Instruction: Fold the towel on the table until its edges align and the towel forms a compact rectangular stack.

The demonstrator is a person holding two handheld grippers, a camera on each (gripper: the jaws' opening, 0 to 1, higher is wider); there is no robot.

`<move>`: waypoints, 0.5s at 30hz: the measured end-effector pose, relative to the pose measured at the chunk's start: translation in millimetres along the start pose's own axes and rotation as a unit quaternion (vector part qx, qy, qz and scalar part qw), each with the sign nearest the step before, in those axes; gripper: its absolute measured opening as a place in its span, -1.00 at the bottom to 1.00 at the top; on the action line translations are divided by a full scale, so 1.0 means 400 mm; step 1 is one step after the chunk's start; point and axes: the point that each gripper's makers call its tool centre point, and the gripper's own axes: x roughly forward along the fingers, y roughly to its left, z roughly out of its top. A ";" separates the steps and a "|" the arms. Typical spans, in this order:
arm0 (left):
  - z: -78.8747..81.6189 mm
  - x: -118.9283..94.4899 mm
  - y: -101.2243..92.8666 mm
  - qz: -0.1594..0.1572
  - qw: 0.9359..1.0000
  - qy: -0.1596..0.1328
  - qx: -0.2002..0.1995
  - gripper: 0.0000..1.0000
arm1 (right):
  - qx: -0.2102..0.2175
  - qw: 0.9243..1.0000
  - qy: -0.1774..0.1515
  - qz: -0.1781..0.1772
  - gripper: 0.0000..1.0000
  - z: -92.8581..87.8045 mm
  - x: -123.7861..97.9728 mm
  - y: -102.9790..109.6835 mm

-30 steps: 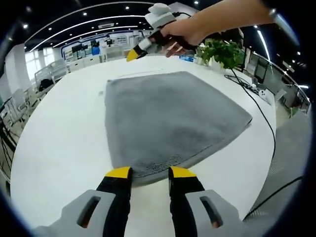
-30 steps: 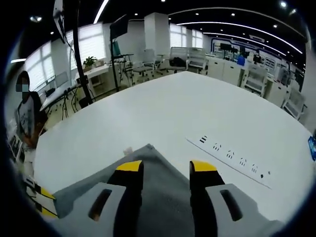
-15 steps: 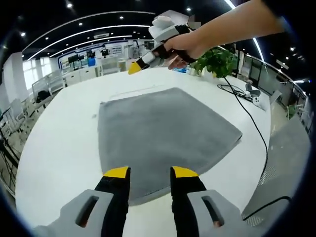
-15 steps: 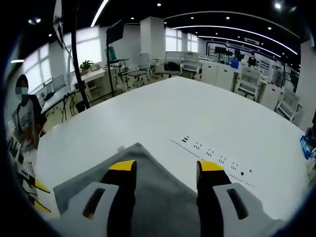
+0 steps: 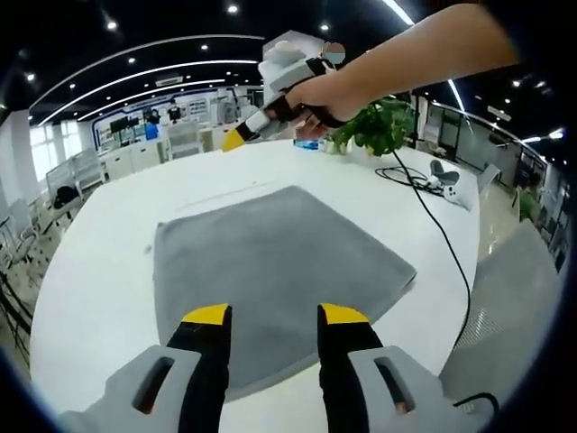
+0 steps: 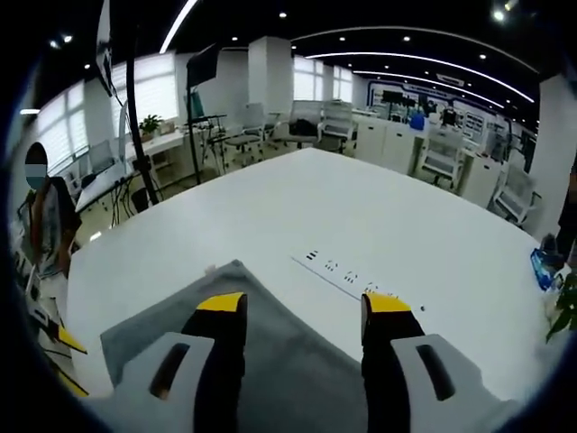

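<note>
A grey towel (image 5: 270, 262) lies flat on the white table (image 5: 99, 280), roughly square in outline. My left gripper (image 5: 268, 316) hovers open above the towel's near edge, nothing between its yellow-tipped fingers. My right gripper (image 5: 243, 135), held by a person's hand, hangs in the air over the table beyond the towel's far corner. In the right gripper view my right gripper (image 6: 302, 305) is open above the grey towel (image 6: 279, 361), whose corner (image 6: 233, 267) points away across the white table (image 6: 361, 225).
A potted green plant (image 5: 379, 122) and a black cable (image 5: 451, 262) sit at the table's right side. A row of power sockets (image 6: 356, 278) is set into the tabletop past the towel. A person (image 6: 41, 216) stands at the far left. Office desks and chairs surround the table.
Both grippers have risen and drawn back from the towel, so it looks smaller and farther off. The right gripper's jaws have opened wider. The towel itself lies unchanged.
</note>
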 end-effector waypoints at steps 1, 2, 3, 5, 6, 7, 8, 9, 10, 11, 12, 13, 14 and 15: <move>0.006 0.000 -0.003 -0.001 1.000 -0.001 -0.001 -0.17 | 0.000 1.000 -0.001 -0.001 0.02 0.001 -0.006 -0.002; 0.009 0.000 -0.006 -0.002 1.000 -0.002 -0.002 -0.14 | 0.000 1.000 -0.002 -0.001 0.04 0.002 -0.009 -0.006; 0.020 -0.004 -0.014 -0.003 1.000 -0.004 -0.001 -0.11 | 0.001 1.000 -0.002 -0.003 0.04 0.004 -0.014 -0.013; 0.031 -0.007 -0.020 -0.002 1.000 -0.007 0.003 -0.04 | 0.002 1.000 -0.005 -0.006 0.07 0.007 -0.024 -0.022; 0.026 -0.005 -0.014 0.000 1.000 -0.008 0.003 0.01 | 0.003 1.000 -0.006 -0.006 0.08 0.009 -0.027 -0.025; 0.030 -0.005 -0.012 0.002 1.000 -0.012 -0.003 0.07 | 0.003 1.000 -0.008 -0.007 0.10 0.012 -0.031 -0.028; 0.033 -0.005 -0.011 0.003 1.000 -0.014 -0.006 0.16 | 0.002 1.000 -0.010 -0.008 0.11 0.014 -0.035 -0.029; 0.037 -0.006 -0.012 0.007 1.000 -0.017 -0.004 0.21 | -0.002 1.000 -0.015 -0.008 0.13 0.018 -0.040 -0.032; 0.040 -0.007 -0.014 0.009 1.000 -0.017 -0.003 0.26 | -0.004 1.000 -0.018 -0.009 0.17 0.020 -0.044 -0.033; 0.044 -0.009 -0.019 0.009 1.000 -0.018 0.000 0.34 | -0.009 1.000 -0.017 -0.010 0.21 0.020 -0.049 -0.035; 0.048 -0.011 -0.022 0.010 1.000 -0.021 0.002 0.40 | -0.013 1.000 -0.017 -0.010 0.25 0.019 -0.053 -0.037; 0.054 -0.011 -0.025 0.010 1.000 -0.026 0.004 0.45 | -0.019 1.000 -0.019 -0.010 0.31 0.019 -0.060 -0.038; 0.055 -0.010 -0.027 0.010 1.000 -0.026 0.002 0.53 | -0.023 0.999 -0.021 -0.010 0.36 0.019 -0.066 -0.037; 0.059 -0.012 -0.031 0.013 1.000 -0.028 0.001 0.59 | -0.027 0.999 -0.023 -0.011 0.44 0.017 -0.074 -0.037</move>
